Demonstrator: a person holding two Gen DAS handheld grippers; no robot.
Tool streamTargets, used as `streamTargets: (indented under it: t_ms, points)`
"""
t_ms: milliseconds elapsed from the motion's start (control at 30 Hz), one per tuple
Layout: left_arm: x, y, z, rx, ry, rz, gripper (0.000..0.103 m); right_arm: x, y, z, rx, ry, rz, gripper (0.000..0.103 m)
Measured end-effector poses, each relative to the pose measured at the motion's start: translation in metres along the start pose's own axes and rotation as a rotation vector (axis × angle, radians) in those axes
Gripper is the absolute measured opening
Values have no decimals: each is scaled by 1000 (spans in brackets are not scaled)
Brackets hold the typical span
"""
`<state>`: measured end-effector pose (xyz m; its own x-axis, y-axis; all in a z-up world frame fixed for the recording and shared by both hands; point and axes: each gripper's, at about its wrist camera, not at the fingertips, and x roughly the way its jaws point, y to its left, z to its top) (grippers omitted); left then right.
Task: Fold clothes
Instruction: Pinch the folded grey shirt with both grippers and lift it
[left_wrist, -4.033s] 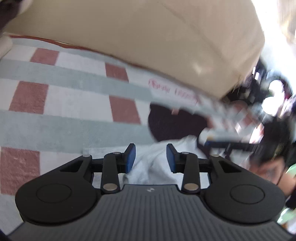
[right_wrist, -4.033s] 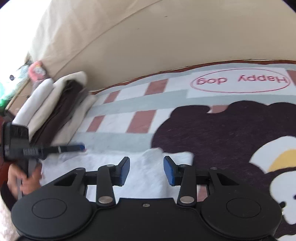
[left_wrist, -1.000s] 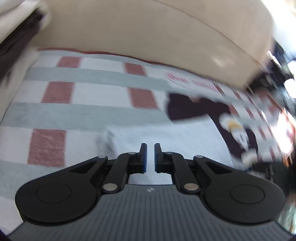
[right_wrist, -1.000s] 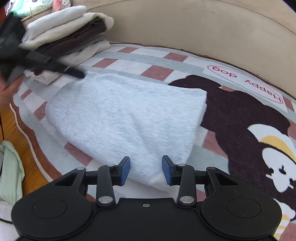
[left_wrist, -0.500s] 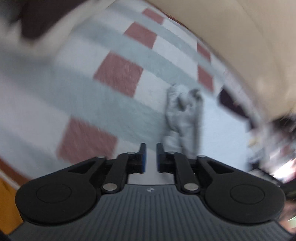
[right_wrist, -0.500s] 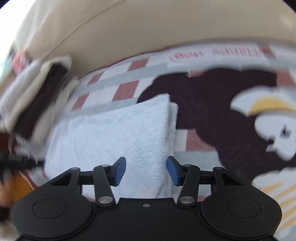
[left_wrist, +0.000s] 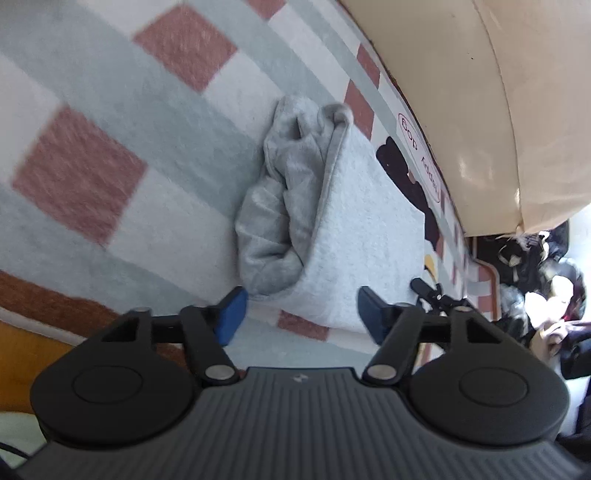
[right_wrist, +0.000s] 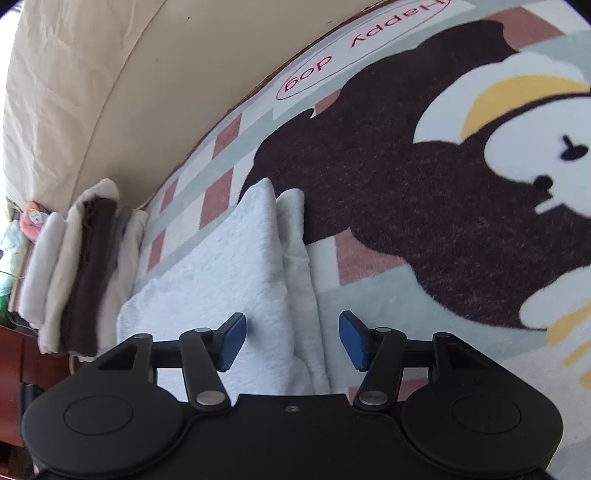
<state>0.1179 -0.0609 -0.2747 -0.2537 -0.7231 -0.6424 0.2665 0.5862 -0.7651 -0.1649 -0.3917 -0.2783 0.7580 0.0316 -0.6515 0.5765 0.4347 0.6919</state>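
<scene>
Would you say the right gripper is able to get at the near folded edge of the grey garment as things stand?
Probably yes: the right gripper has its jaws opening, nothing gripped, and the edge of the grey garment lies directly ahead between its fingertips on the rug, unobstructed.

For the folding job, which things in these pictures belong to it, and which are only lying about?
Belong to the job:
- light grey fleece garment, lying folded on the rug
- left hand-held gripper, jaws opening, nothing held
- right hand-held gripper, jaws opening over the garment's edge

Lying about:
- checked rug with brown dog picture
- beige sofa
- stack of folded white and brown clothes
</scene>
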Motion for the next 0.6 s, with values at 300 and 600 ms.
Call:
streamTargets:
  t_ms: [300, 600]
  points:
    - [13, -19, -7, 77, -178, 128, 67, 25, 10, 17, -66, -13, 58, 63]
    - [27, -52, -7, 335, -297, 192, 37, 31, 26, 14, -176, -55, 102, 24]
